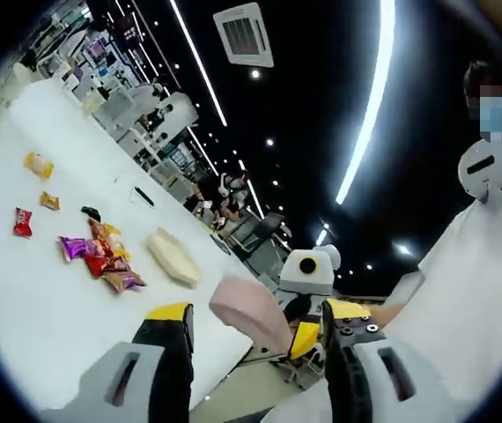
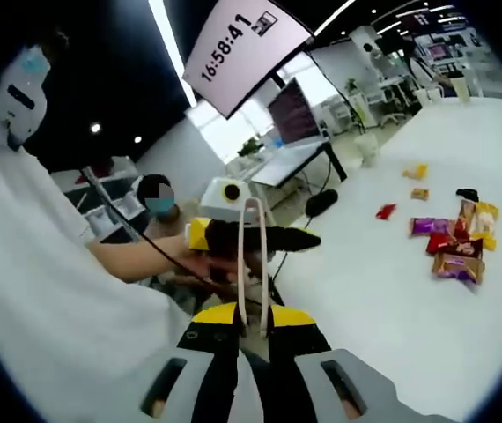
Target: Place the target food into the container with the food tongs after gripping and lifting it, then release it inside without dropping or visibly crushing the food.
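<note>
White table [image 1: 48, 317] ahead; my left gripper [image 1: 255, 330] stands apart beside the pink container [image 1: 249, 310], right gripper [image 2: 253, 322] clamped on tongs [image 2: 253, 256]. Squeezing hard could crush snacks [image 1: 101, 256].

Between our left gripper's [image 1: 255, 319] spread jaws sits a pink container [image 1: 251, 310], close against the tips, so that gap is taken. Past the left jaw the white table [image 1: 31, 300] lies bare for a stretch before the heap of snack packets [image 1: 101, 256] and a pale oblong food piece [image 1: 173, 256] block the way. Our right gripper [image 2: 251, 319] has its jaws closed on the food tongs [image 2: 253, 264], which rise straight ahead; right of them we have open table up to the packets [image 2: 454, 242].
</note>
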`<state>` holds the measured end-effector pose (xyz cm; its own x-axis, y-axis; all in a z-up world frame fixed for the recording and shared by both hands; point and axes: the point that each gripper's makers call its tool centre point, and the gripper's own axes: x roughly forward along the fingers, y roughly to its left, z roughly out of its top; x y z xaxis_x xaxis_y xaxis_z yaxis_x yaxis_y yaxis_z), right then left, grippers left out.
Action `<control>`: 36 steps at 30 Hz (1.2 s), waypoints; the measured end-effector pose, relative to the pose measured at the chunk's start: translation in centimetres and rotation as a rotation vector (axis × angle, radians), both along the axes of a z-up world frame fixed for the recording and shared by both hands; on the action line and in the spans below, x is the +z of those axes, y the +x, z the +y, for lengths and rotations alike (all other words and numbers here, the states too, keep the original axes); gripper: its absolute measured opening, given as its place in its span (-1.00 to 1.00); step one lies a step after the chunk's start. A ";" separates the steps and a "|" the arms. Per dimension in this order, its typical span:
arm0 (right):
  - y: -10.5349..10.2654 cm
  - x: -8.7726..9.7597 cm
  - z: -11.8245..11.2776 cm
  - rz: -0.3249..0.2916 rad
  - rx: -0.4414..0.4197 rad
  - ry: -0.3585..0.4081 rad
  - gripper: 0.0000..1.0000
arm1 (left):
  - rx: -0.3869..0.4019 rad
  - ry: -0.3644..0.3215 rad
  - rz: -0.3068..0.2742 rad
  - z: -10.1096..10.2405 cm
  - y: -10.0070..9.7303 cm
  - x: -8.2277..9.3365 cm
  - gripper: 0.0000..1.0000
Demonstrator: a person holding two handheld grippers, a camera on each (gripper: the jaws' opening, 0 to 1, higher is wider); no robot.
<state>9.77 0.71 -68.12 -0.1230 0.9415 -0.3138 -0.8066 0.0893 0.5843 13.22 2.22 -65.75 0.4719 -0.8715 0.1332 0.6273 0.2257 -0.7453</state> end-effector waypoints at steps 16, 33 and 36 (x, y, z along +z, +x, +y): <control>0.4 1.1 0.6 0.178 -0.015 0.095 -0.59 | -0.044 -0.076 -0.014 -0.8 -0.5 1.3 -0.63; 2.6 2.4 -0.8 0.251 -0.219 0.250 -0.11 | 0.101 -0.147 -0.057 0.2 2.2 3.3 -0.56; 4.4 3.1 -0.7 0.229 -0.282 0.304 -0.33 | 0.106 -0.128 -0.054 -0.2 2.2 3.0 -0.56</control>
<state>14.15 0.02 -65.06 0.1166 0.9931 -0.0137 -0.6228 0.0838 0.7779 15.46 2.02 -62.79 0.5492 -0.7918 0.2674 0.6449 0.1981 -0.7381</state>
